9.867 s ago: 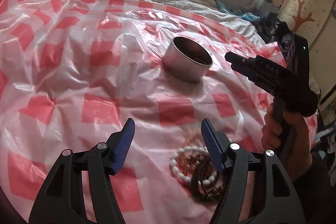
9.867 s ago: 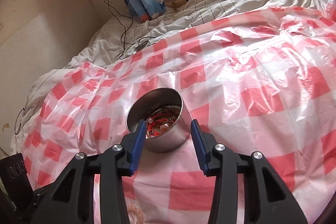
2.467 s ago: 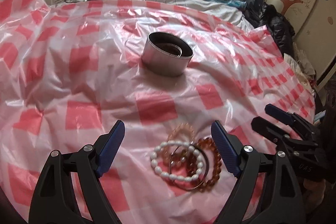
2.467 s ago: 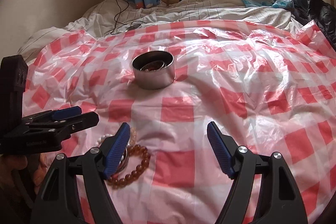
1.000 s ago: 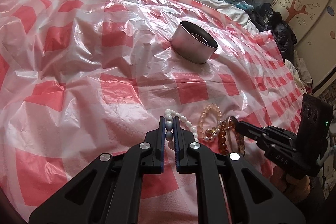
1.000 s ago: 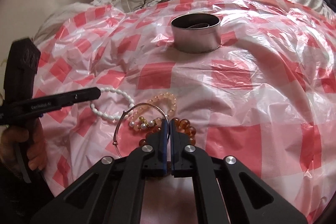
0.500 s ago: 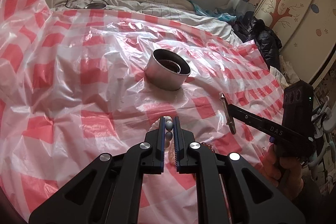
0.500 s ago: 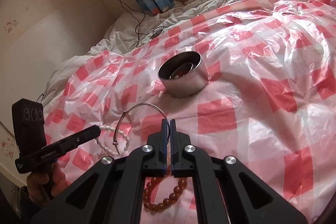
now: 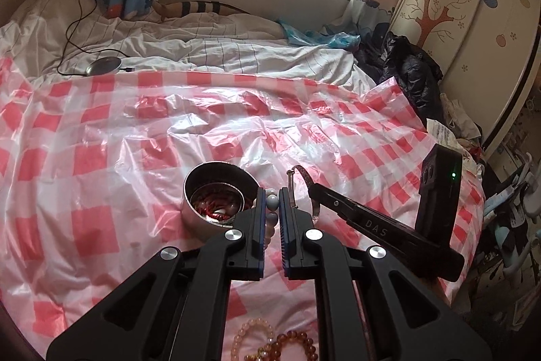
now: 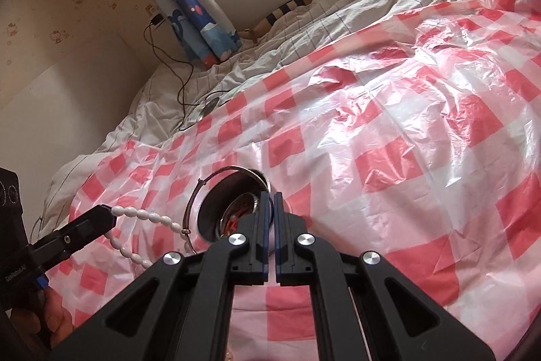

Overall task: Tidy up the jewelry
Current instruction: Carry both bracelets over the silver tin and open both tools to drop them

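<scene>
My left gripper is shut on a white bead bracelet, which hangs just right of a round metal tin. The tin holds red beads and other pieces. My right gripper is shut on a thin silver bangle, held over the tin. In the left wrist view the right gripper comes in from the right with the bangle. In the right wrist view the left gripper trails the white beads. A pink bracelet and an amber one lie on the sheet near me.
A pink-and-white checked plastic sheet covers the bed. Behind it lie white bedding, a round charger disc with its cable, and a blue curtain. A black jacket and a wardrobe stand at the right.
Both grippers have lifted off the sheet and moved toward the tin, the left carrying the white beads, the right the silver bangle. The pink and amber bracelets stayed behind.
</scene>
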The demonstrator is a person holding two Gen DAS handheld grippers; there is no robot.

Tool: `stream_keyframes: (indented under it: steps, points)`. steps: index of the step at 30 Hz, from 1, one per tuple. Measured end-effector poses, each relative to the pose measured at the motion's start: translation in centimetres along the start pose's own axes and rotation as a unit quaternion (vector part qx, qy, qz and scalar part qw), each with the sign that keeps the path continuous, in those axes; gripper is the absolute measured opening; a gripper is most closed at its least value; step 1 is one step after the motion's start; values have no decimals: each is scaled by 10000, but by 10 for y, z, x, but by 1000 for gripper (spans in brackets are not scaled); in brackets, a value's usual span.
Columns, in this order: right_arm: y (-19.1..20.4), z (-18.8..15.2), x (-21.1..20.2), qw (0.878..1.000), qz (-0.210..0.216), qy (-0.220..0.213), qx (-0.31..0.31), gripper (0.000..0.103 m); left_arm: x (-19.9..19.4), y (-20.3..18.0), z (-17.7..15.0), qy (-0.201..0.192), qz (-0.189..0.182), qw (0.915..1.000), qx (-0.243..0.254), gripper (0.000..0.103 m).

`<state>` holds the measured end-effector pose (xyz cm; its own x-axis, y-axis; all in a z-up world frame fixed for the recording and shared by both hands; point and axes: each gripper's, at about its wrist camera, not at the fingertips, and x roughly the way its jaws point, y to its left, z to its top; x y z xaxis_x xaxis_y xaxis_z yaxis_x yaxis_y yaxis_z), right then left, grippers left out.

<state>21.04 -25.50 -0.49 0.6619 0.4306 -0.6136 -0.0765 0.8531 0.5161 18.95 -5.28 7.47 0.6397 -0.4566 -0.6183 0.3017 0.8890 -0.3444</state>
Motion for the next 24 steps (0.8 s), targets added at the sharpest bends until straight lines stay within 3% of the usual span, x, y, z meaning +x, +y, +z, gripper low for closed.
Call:
stream_keyframes:
  steps: [11,14,17,20,24]
  points:
    - [-26,4,2,9993,-160,2,347,3,64,9,20,130,-27,9998,-150,7]
    - [-22,2,4,9995,-182,10,246,3,81,23,15,256,205,9991,-267,7]
    - [-16,2,9,9996,-267,22,79,3,94,36,6,442,823,9955,-176,7]
    - [-6,3,18,9992,-359,3,-159,3,91,52,4,496,1088,9918,-441,8]
    - [16,5,33,9970,-460,-11,-621,3,71,66,3,340,1057,9902,-845,25]
